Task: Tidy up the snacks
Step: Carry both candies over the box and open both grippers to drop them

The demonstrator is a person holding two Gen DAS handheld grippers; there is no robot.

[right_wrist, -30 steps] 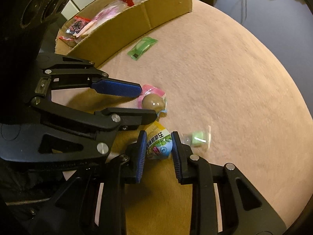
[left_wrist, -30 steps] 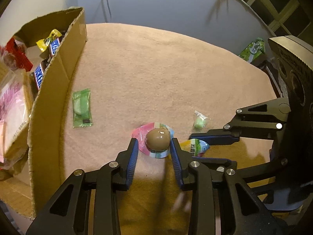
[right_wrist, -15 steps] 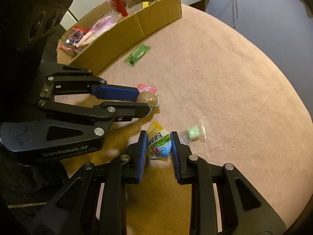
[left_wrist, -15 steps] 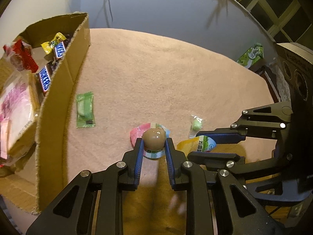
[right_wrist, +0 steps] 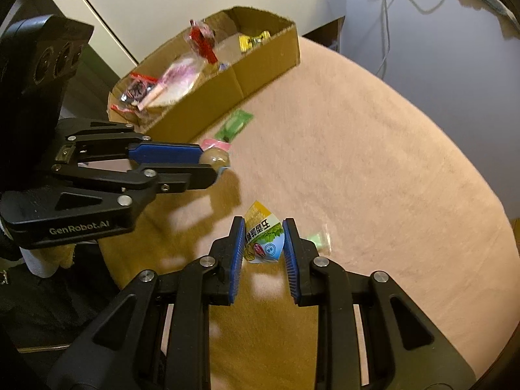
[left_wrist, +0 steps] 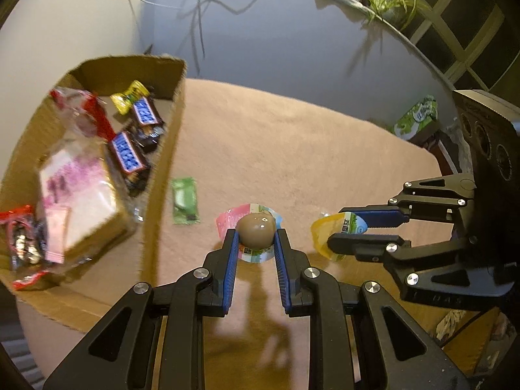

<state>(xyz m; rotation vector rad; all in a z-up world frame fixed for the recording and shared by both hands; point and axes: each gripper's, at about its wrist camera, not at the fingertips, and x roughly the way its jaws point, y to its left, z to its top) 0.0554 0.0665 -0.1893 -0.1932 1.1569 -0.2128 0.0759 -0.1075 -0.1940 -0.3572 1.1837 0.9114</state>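
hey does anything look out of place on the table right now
Mostly tidy. Two snacks lie loose on the tan cloth outside the cardboard box: a green wrapped candy beside its wall, and a small pale-green sweet behind the right gripper.

Counter (left_wrist: 292,149): rounded top under a tan-pink fuzzy cover. Cardboard box (left_wrist: 162,175) stands on it at one edge. Green sachet (left_wrist: 184,200) lies flat just beside the box's long wall. Small pale-green wrapped sweet (right_wrist: 317,239) lies well apart from the box, further onto the cover.
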